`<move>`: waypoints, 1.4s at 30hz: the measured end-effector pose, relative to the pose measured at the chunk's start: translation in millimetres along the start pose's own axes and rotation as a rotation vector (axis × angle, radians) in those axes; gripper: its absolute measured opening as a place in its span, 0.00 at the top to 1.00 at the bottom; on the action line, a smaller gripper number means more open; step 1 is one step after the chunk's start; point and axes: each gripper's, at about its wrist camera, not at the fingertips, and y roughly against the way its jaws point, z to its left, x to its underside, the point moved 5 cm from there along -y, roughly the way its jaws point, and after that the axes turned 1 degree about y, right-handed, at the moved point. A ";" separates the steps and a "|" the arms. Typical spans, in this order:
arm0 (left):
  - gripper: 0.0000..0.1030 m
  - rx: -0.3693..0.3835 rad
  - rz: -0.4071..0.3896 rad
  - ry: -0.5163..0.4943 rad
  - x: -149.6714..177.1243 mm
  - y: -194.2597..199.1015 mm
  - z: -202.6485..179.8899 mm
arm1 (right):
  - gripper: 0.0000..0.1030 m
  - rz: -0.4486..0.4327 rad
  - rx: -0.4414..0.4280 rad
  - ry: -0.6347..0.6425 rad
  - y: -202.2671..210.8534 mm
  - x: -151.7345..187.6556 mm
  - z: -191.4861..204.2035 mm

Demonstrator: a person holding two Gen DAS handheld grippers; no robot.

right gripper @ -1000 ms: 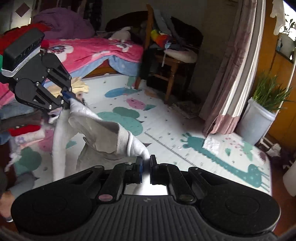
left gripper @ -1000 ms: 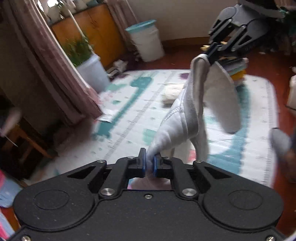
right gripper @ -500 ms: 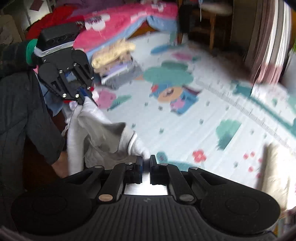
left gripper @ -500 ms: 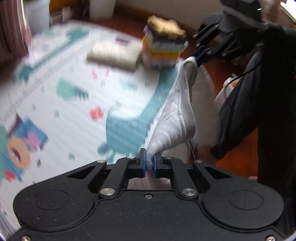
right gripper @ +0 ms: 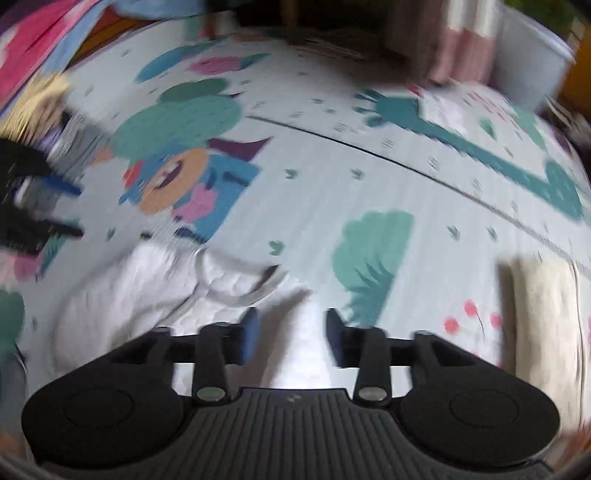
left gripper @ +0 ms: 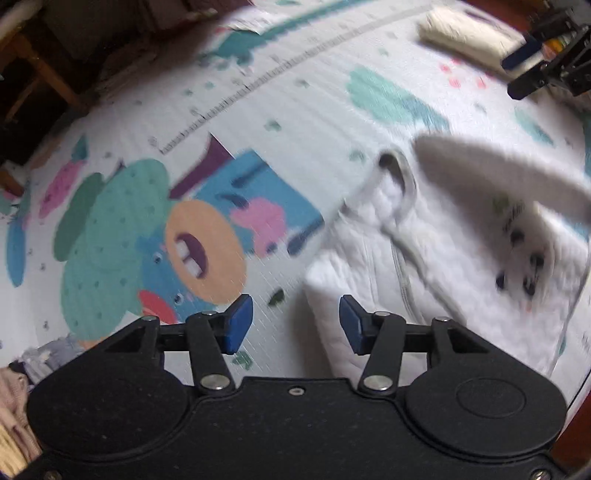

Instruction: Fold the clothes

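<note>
Blue pads tip both tools, and both stand wide apart with nothing between them. The left gripper (left gripper: 295,325) hovers over the play mat (left gripper: 258,110), its right pad just at the near left corner of the white quilted garment (left gripper: 424,266). The right gripper (right gripper: 291,336) hangs above the same white quilted garment (right gripper: 147,291), a lobe of white cloth showing in the gap between its pads but not pinched, as far as the blur lets me judge.

The garment lies loose on the mat, collar (left gripper: 395,177) toward the far side, a sleeve (left gripper: 498,173) flung across its upper part and a small printed motif (left gripper: 517,258) on the right half. It looks spread but not flat.

Farther out, a folded cream piece (left gripper: 469,29) sits at the far right of the mat in the left view, and a stack of folded clothes (right gripper: 44,110) lies at the left edge in the right view.

The risk from here, as I judge it: the sleeve is crossed over the body and the cloth is rumpled, so a fold begun now would trap that sleeve and come out lopsided. A pinch taken at the thick quilted corner may catch only the top layer, and the lower one would drag and bunch.
</note>
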 end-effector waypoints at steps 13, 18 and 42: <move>0.37 0.188 0.041 -0.131 55.9 -38.8 -74.3 | 0.30 0.128 0.054 0.382 -59.6 94.3 61.7; 0.83 0.288 0.122 0.023 66.2 -50.3 -67.6 | 0.63 0.200 -0.020 0.161 -63.4 99.2 15.4; 0.37 0.096 -0.033 -0.798 126.6 -22.9 -175.4 | 0.47 0.142 -0.027 0.176 -51.9 108.5 -9.6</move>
